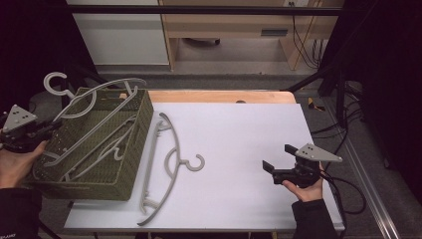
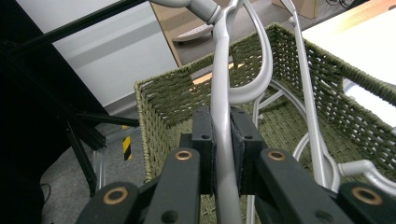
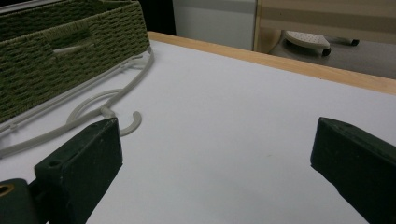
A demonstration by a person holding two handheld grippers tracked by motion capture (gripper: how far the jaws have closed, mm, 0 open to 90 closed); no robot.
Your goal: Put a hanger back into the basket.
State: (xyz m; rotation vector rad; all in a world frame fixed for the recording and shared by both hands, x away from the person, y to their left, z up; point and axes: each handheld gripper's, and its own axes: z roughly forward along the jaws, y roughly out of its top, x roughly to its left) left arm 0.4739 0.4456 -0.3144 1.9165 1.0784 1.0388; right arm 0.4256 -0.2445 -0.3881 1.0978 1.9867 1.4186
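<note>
Clearly, from the high view, the left tool [image 1: 42, 130] grips a grey plastic hanger [image 1: 97, 97] that leans over the near-left rim of the green woven basket [image 1: 137, 144], its hook poking out above; the hook could snag the weave or tip the basket off the table [image 1: 239, 149] edge. In the left gripper view the jaws are clenched on the hanger's thin arm, which could twist or slip. More hangers, seemingly two, lie inside. In the right gripper view the right tool [image 3: 215, 158] hangs released over the table, a second hanger [image 3: 93, 109] beside the basket.
</note>
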